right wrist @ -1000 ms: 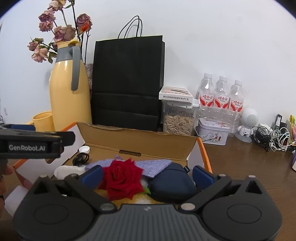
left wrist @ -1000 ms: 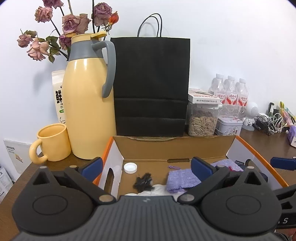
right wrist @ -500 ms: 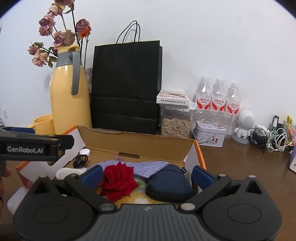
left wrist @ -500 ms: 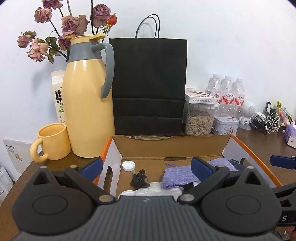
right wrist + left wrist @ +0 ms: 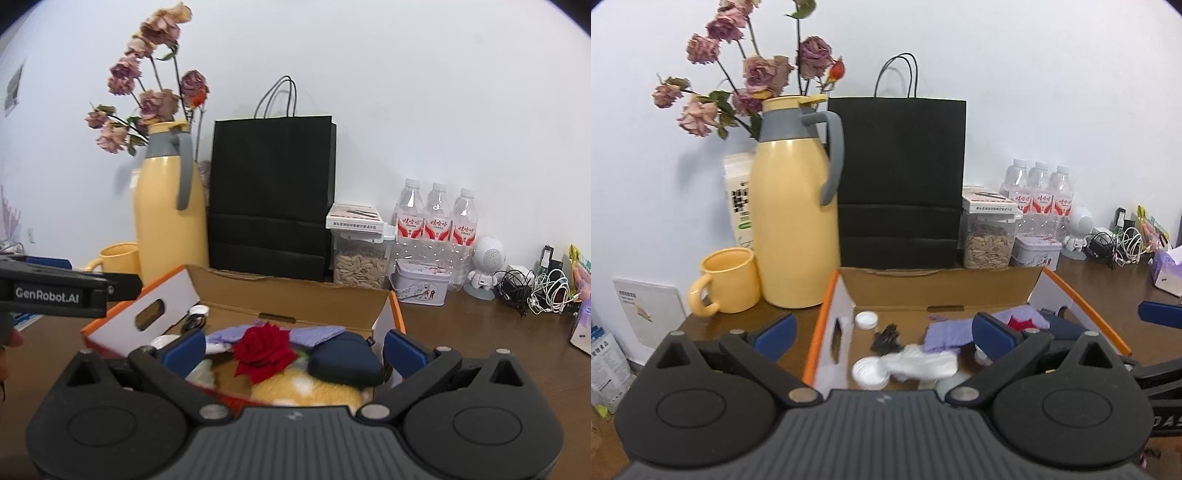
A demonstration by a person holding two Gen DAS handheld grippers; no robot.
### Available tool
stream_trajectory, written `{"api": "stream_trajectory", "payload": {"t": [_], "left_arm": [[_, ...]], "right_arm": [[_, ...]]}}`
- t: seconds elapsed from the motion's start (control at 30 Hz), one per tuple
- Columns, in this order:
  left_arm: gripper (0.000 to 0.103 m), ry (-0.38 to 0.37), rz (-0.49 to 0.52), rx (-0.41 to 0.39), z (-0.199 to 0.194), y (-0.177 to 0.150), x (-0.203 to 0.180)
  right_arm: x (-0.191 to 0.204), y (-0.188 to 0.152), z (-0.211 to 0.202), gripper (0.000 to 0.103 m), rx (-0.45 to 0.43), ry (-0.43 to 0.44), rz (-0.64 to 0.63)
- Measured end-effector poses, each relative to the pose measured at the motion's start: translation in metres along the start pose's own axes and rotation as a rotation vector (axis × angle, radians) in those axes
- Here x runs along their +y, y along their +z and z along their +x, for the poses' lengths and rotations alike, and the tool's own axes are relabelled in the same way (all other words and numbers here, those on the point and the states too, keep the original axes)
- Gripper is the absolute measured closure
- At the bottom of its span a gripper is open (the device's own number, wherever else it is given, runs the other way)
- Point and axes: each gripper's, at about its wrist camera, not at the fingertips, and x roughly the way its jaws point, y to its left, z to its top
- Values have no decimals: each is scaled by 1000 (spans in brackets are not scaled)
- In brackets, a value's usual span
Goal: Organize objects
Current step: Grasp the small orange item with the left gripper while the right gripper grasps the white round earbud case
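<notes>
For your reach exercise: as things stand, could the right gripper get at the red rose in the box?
Probably yes: the right gripper is open, the red rose lies uncovered on top in the open cardboard box, nothing between.

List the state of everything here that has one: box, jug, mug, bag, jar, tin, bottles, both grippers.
cardboard box: open, holding items
yellow jug: upright, lid on
yellow mug: upright
black paper bag: standing upright
seed jar: lidded
tin: lid on
water bottles: capped
left gripper: open
right gripper: open
</notes>
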Motion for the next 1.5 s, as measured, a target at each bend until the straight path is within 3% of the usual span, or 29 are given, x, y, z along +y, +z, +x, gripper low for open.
{"api": "stream_trajectory", "payload": {"t": [0.37, 0.63, 0.87, 1.0, 1.13, 1.23, 1.5], "left_arm": [[0, 67, -2, 73, -57, -38, 40], [0, 66, -3, 143, -81, -74, 54], [0, 50, -34, 214, -84, -99, 63], [0, 50, -38, 224, -85, -104, 65], [0, 49, -41, 220, -85, -103, 66], [0, 50, -43, 221, -84, -103, 66], [0, 50, -40, 224, -82, -103, 63]], "right_arm": [[32, -45, -44, 0, 91, 104, -52], [65, -76, -50, 4, 179, 172, -99], [87, -89, -43, 36, 230, 229, -144], [92, -86, -33, 50, 238, 267, -161], [94, -84, -17, 58, 263, 298, -170], [94, -87, -12, 76, 286, 326, -157], [93, -93, -16, 77, 245, 326, -145]]}}
